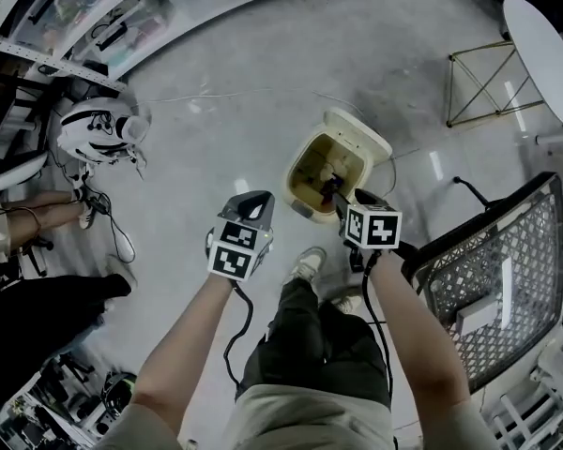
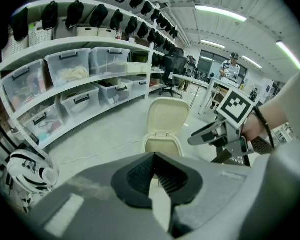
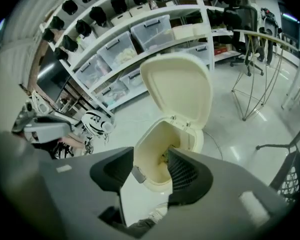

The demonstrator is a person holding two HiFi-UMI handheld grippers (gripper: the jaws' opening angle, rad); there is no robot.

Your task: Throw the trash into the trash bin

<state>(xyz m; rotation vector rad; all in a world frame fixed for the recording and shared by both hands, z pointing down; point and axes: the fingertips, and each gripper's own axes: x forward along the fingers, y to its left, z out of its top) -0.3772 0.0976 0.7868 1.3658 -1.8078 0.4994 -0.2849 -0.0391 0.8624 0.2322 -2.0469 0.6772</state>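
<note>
A cream pedal trash bin (image 1: 352, 143) stands on the grey floor with its lid (image 3: 177, 89) swung up. My right gripper (image 1: 331, 191) hangs over the bin's mouth, open, and nothing is between its fingers. In the right gripper view (image 3: 151, 156) the bin's inside shows through the gap, with a small brownish scrap (image 3: 166, 157) lying in it. My left gripper (image 1: 253, 202) hovers to the left of the bin, short of its rim, jaws shut and empty (image 2: 154, 157). The left gripper view shows the bin (image 2: 162, 144) ahead and the right gripper (image 2: 210, 134) at its right.
A shoe (image 1: 305, 264) stands at the bin's near side. A black mesh chair (image 1: 497, 270) is close on the right, a gold wire-frame table (image 1: 493, 82) beyond it. A white helmet (image 1: 98, 129) and cables lie on the floor at left, below shelves of plastic boxes (image 2: 75, 69).
</note>
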